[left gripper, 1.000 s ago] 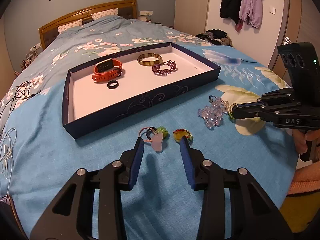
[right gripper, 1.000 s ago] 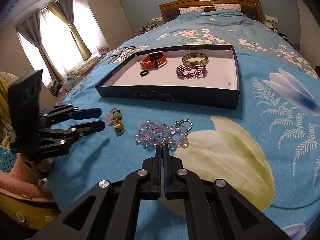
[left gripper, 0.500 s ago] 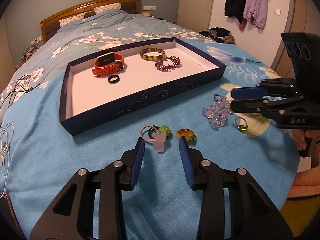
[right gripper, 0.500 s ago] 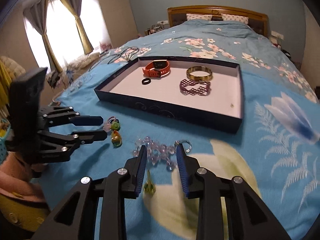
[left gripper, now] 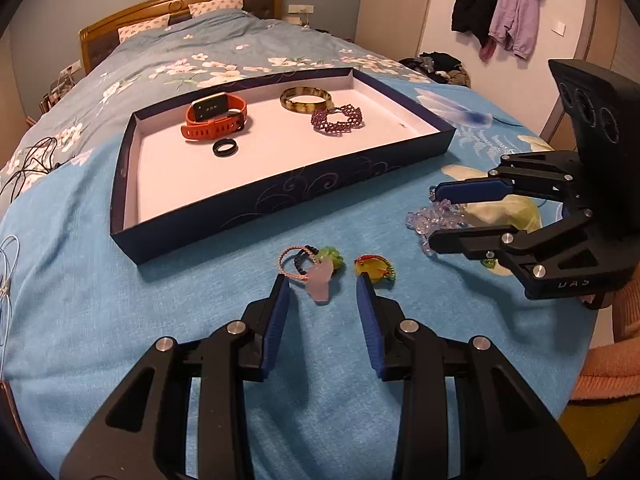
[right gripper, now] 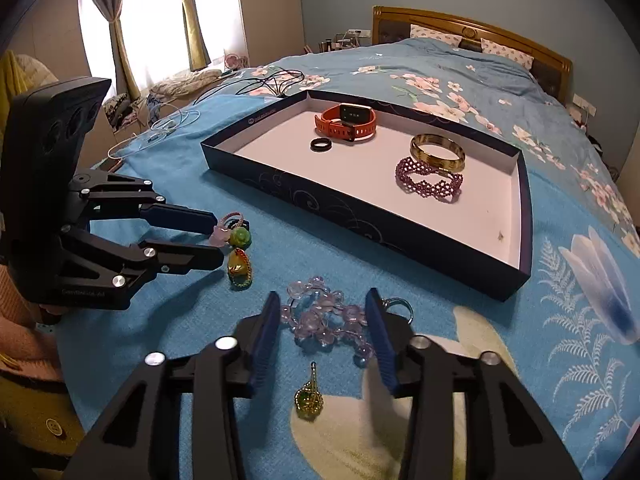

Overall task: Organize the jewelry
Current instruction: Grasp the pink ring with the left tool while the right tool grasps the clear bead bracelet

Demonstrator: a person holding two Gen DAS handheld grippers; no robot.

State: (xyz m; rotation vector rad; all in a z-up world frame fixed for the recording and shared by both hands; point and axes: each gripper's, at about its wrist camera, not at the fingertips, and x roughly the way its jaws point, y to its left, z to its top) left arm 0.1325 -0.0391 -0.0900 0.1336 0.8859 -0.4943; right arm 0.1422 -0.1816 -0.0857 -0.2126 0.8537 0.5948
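Nearest, the right gripper [right gripper: 322, 322] points down at the bed [right gripper: 560, 280], its jaws just opened and holding nothing; a small green charm [right gripper: 309, 396] lies between its fingers, the clear beads [right gripper: 326, 320] just ahead. The left gripper [left gripper: 322, 290] hovers part open and empty before two charm bands [left gripper: 316, 266]. Farther, the tray [left gripper: 280, 196] already holds a watch [left gripper: 214, 120], ring [left gripper: 225, 147], bangle [left gripper: 306, 99] and purple bracelet [left gripper: 337, 119]; four pieces remain outside.

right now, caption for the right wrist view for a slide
Open right gripper over a clear bead bracelet on the bed, beside the jewelry tray.
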